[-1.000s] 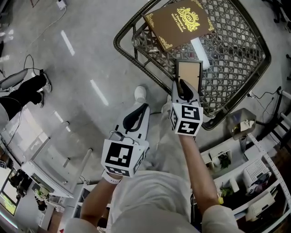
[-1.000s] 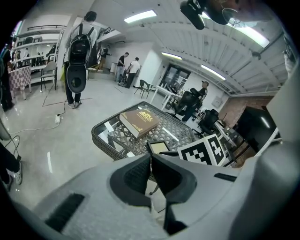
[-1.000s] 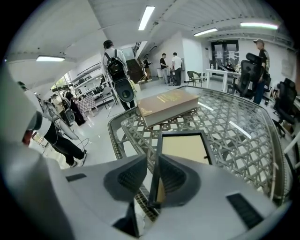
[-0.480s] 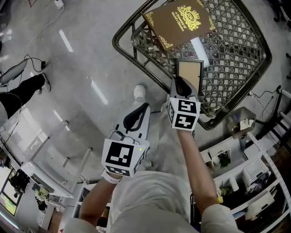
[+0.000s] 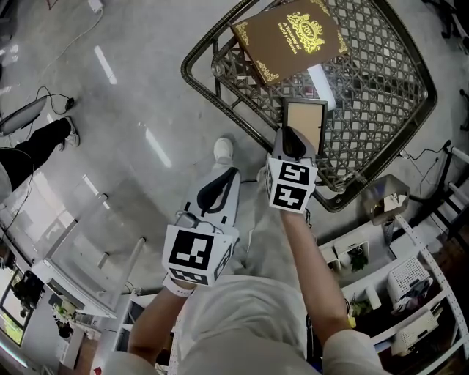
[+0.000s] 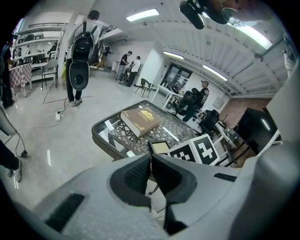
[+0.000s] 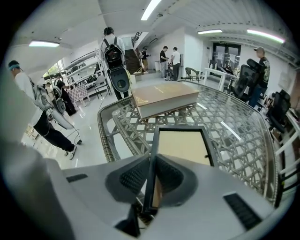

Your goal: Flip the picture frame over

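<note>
**What the views keep back**

In the right gripper view, the near left edge of the picture frame (image 7: 183,146) vanishes between the jaws of the right gripper (image 7: 151,161), which are closed upon it. In the head view that gripper covers the frame's 6 o'clock edge. Print on the book (image 5: 289,36) is too small to read. The wicker table (image 5: 192,69) is cut off at 12 o'clock. In the left gripper view, a marker cube (image 6: 199,149) hides the frame's 3 o'clock side.

Glossy grey floor (image 5: 165,91); white shelving (image 5: 432,267); ceiling lts (image 7: 152,8)
</note>
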`<action>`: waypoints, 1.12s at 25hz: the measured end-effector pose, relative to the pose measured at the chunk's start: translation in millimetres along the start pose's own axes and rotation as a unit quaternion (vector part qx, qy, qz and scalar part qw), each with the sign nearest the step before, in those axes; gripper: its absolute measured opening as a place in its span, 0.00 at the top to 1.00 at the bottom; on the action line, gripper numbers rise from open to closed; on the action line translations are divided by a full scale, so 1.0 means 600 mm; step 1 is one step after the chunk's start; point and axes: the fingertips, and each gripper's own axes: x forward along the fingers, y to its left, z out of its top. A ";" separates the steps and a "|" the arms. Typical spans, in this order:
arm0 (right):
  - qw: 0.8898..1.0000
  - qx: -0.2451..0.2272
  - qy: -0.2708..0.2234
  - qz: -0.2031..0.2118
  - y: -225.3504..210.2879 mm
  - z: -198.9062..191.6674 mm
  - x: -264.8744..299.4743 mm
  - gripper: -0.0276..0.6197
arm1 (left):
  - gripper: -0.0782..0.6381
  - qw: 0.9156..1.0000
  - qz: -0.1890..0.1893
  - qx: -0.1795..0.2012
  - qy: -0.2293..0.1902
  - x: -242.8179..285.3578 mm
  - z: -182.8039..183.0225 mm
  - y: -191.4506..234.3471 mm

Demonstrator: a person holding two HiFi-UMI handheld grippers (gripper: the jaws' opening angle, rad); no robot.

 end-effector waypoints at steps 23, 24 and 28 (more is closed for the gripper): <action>0.993 0.098 -0.004 0.065 -0.001 0.025 -0.026 0.87 | 0.85 1.000 0.005 0.001 -0.009 0.003 0.009 -0.014; 0.992 0.104 -0.005 0.073 0.001 0.026 -0.030 0.87 | 0.85 1.000 0.006 0.002 -0.009 0.003 0.010 -0.016; 0.987 0.121 -0.011 0.106 0.007 0.031 -0.045 0.87 | 0.85 1.000 0.008 0.005 -0.013 0.002 0.016 -0.024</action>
